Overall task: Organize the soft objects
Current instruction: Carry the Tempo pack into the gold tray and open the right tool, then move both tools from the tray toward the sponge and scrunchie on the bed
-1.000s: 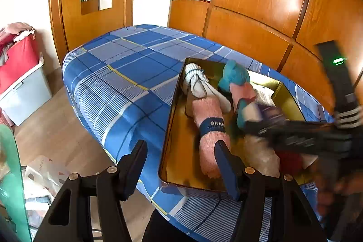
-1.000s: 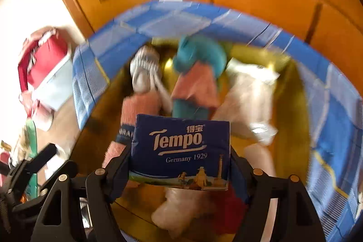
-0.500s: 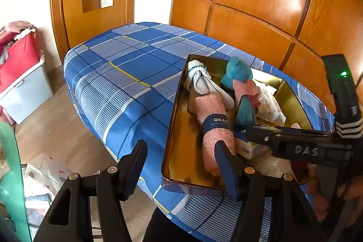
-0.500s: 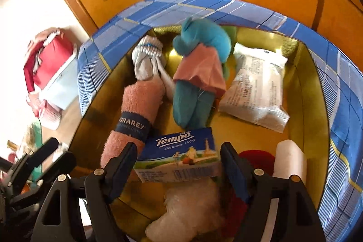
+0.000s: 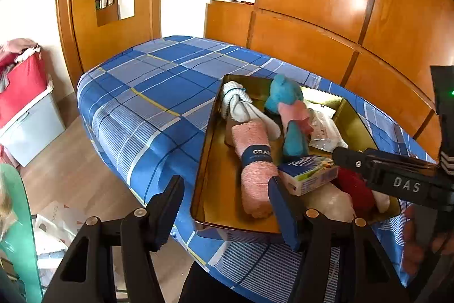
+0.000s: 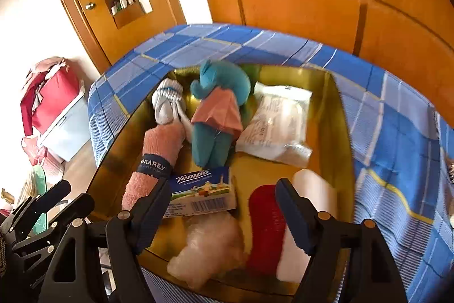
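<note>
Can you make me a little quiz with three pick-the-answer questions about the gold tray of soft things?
1. Where is the blue Tempo tissue pack?
A. in the gold metal tray
B. on the wooden floor
C. on the shelf

2. What colour is the plush toy's body?
A. yellow
B. teal
C. black

3. What is the right gripper doing?
A. squeezing the pink rolled towel
C. open, holding nothing
B. shut on the plush toy

Answers: 1 A, the pack lies inside the tray beside the towel. 2 B, the toy is teal with a pink dress. 3 C, its jaws stand apart with the pack lying free beyond them.
</note>
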Demonstrator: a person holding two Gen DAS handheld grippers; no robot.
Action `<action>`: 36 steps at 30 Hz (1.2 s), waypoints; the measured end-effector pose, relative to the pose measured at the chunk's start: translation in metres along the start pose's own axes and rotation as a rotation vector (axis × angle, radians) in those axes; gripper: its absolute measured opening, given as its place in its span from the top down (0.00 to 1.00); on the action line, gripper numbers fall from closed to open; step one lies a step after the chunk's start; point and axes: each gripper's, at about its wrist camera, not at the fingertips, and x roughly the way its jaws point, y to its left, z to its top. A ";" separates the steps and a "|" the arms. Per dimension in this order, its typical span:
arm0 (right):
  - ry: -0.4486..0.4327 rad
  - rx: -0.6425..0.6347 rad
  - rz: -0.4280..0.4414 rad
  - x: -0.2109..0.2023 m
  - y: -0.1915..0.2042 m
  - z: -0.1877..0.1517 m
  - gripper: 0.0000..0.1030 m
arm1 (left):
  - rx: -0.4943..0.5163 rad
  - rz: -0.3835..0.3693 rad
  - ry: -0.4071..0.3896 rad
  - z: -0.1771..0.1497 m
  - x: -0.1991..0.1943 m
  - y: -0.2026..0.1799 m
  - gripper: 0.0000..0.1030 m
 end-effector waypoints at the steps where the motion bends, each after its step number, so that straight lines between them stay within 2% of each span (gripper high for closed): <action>1: -0.010 0.002 -0.001 -0.004 -0.002 0.000 0.25 | 0.004 -0.002 -0.002 0.000 -0.001 -0.002 0.39; 6: -0.060 0.017 -0.024 -0.026 -0.017 -0.003 0.25 | 0.027 -0.009 -0.008 0.001 -0.005 -0.010 0.39; 15: -0.107 0.084 -0.088 -0.061 -0.069 -0.011 0.25 | 0.079 -0.026 -0.022 0.002 -0.012 -0.031 0.39; 23: -0.133 0.170 -0.193 -0.090 -0.134 -0.027 0.25 | 0.148 -0.054 -0.028 0.004 -0.015 -0.057 0.39; 36: -0.177 0.346 -0.410 -0.155 -0.255 -0.065 0.25 | 0.286 -0.107 -0.032 0.007 -0.015 -0.114 0.38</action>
